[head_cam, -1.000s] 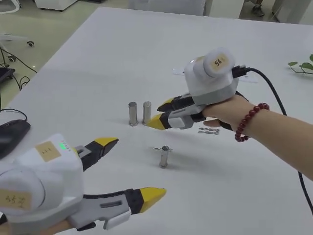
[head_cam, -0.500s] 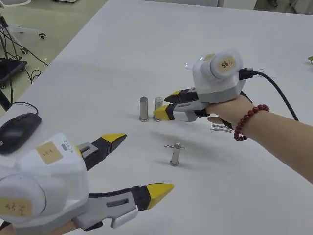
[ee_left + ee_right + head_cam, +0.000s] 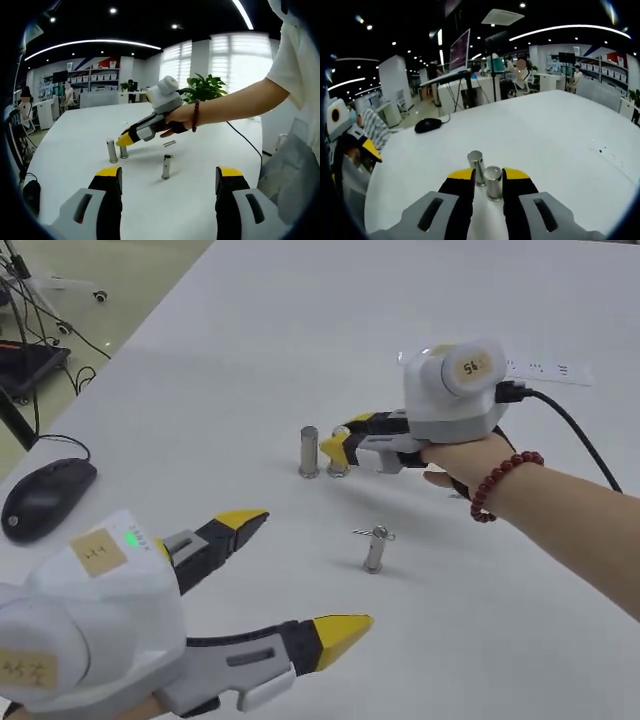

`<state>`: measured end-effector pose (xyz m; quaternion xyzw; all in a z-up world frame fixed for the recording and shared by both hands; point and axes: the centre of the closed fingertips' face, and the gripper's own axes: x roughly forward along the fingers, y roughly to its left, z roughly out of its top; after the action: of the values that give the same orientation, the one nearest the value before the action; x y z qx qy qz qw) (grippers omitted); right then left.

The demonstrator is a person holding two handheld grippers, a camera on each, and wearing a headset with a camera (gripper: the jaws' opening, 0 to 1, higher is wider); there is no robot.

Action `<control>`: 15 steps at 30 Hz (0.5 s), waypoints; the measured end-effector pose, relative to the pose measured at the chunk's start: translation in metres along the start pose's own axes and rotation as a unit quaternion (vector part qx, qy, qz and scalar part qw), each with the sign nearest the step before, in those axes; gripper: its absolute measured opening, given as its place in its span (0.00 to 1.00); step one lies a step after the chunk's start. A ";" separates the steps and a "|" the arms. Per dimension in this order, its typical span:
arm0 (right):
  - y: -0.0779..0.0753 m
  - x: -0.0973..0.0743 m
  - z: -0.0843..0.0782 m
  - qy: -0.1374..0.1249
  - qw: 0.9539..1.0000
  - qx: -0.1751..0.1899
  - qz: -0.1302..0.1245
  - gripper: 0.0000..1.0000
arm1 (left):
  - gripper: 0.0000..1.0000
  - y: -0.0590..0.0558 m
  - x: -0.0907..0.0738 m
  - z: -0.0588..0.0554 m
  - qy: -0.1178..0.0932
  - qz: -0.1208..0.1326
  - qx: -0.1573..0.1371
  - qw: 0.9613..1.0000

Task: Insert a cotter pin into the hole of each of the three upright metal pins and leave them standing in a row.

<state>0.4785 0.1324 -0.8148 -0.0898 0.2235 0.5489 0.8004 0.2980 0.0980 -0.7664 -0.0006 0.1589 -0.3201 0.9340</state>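
Head view: the left gripper (image 3: 296, 574) sits low and near the camera over the white table (image 3: 250, 330), its yellow-tipped jaws spread wide and holding nothing. Farther out, the right gripper (image 3: 334, 444) reaches in from the right, its jaws set narrow at the second metal pin (image 3: 338, 462). The first metal pin (image 3: 309, 451) stands upright just beside that one. The third metal pin (image 3: 375, 549) stands apart and nearer, also upright, with a cotter pin (image 3: 372, 533) lying crosswise through the hole near its top. A black mouse (image 3: 45, 496) rests at the table's left edge.

Left gripper view: its own jaws rise far apart with the third metal pin (image 3: 166, 166) beyond them. The right gripper (image 3: 123, 140) points down at the pair of pins. A small pale sliver behind, possibly loose cotter pins (image 3: 169, 143), lies on the table; it is too small to be sure.

Right gripper view: the second metal pin (image 3: 493, 182) stands between the two jaw tips, close to the right-hand one. I cannot tell whether it is actually pinched. The first metal pin (image 3: 476, 167) stands just beyond, near the left-hand tip.
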 end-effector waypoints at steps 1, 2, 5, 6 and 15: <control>0.000 0.000 0.000 0.000 1.000 -0.001 -0.001 0.21 | 0.76 0.000 0.000 -0.001 0.002 0.001 0.000 1.000; 0.000 0.000 0.000 -0.001 1.000 -0.002 -0.004 0.20 | 0.76 0.000 0.000 -0.001 0.003 0.001 0.001 1.000; -0.003 0.001 0.001 -0.006 1.000 0.007 -0.005 0.18 | 0.76 0.001 -0.001 -0.002 0.004 0.002 -0.002 1.000; -0.003 0.001 0.001 -0.007 1.000 0.010 -0.005 0.18 | 0.76 0.001 -0.001 -0.002 0.005 0.002 -0.002 1.000; -0.004 -0.001 0.002 -0.016 1.000 0.007 -0.017 0.16 | 0.74 0.002 -0.002 -0.005 0.010 0.002 -0.002 1.000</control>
<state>0.4819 0.1310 -0.8132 -0.0791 0.2125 0.5349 0.8139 0.2961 0.1014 -0.7705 0.0014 0.1691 -0.3175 0.9331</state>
